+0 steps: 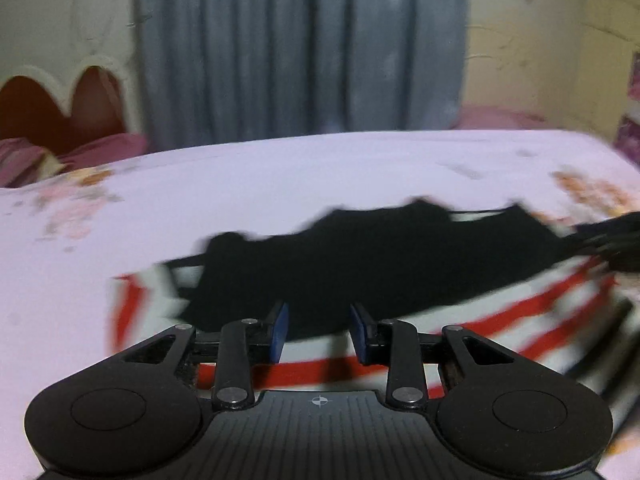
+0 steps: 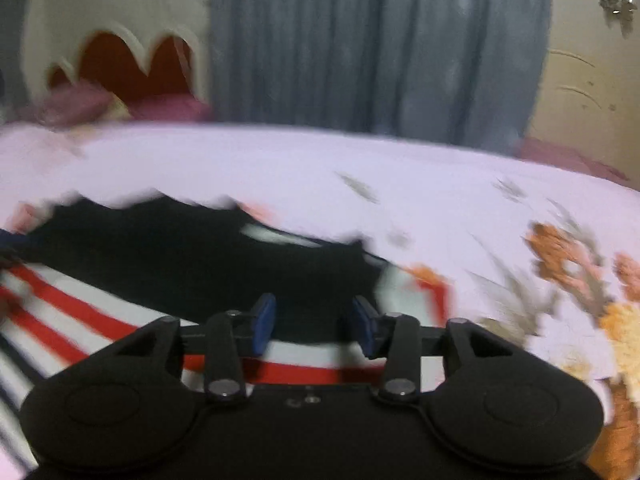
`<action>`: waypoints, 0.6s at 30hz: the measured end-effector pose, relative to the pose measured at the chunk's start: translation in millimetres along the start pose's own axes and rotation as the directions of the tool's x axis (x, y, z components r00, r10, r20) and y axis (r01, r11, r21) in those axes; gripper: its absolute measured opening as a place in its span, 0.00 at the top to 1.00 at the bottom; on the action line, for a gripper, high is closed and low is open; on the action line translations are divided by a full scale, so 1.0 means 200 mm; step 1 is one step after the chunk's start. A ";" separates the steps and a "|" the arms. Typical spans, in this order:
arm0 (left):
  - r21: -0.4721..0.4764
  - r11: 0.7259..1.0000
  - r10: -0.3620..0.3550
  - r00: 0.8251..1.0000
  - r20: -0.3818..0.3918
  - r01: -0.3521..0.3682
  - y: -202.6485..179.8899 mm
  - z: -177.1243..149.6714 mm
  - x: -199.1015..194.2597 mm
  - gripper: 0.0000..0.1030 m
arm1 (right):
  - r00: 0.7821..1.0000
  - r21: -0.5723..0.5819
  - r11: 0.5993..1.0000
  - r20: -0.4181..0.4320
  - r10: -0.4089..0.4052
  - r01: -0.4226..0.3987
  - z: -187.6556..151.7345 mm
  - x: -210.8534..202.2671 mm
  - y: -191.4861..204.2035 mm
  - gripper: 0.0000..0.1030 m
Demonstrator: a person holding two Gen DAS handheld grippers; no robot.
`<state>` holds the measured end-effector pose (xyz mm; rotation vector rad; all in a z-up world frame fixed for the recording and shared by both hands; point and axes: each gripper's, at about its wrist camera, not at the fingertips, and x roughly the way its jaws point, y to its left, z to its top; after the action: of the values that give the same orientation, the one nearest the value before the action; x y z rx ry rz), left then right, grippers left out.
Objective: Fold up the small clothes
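A small garment lies spread on the bed, black on its far part [image 1: 360, 256] and red-and-white striped on its near part [image 1: 520, 320]. It also shows in the right wrist view [image 2: 180, 256], with its stripes [image 2: 72, 312] at the left. My left gripper [image 1: 319, 330] is open and empty, just above the near striped part. My right gripper [image 2: 314, 326] is open and empty, over the garment's right end. The right gripper's dark shape [image 1: 616, 240] shows at the right edge of the left wrist view. Both views are blurred by motion.
The bed has a pale lilac sheet [image 1: 280, 176] with orange flower prints [image 2: 568, 264]. A grey curtain [image 1: 304, 48] hangs behind it. A scalloped headboard [image 1: 60, 96] and pink pillows [image 1: 100, 152] are at the far left. A cream wall [image 2: 580, 80] stands at the right.
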<state>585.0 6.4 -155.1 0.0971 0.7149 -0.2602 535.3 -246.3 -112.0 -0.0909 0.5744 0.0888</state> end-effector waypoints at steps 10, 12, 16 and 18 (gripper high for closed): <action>-0.003 1.000 -0.007 0.999 -0.047 0.007 -0.15 -0.12 -0.01 0.64 | 0.993 -0.093 0.992 -0.090 0.074 -0.082 -0.16 -0.05 0.27 0.62; -0.002 0.999 0.040 0.998 -0.045 -0.040 -0.03 -0.17 -0.04 0.64 | 0.995 -0.079 0.997 -0.100 0.010 -0.017 -0.17 -0.05 0.16 0.64; -0.105 0.989 0.096 0.994 -0.044 -0.100 0.24 -0.31 -0.16 0.65 | 0.987 -0.005 0.995 -0.130 -0.098 0.098 -0.28 -0.18 -0.09 0.75; -0.122 0.984 0.123 0.991 -0.051 -0.129 0.23 -0.32 -0.20 0.64 | 0.982 -0.004 0.992 -0.141 -0.127 0.127 -0.30 -0.19 -0.11 0.75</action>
<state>528.3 69.7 -177.6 0.0283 0.7633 -0.0921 472.9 -276.4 -139.8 -0.1290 0.7087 -0.0439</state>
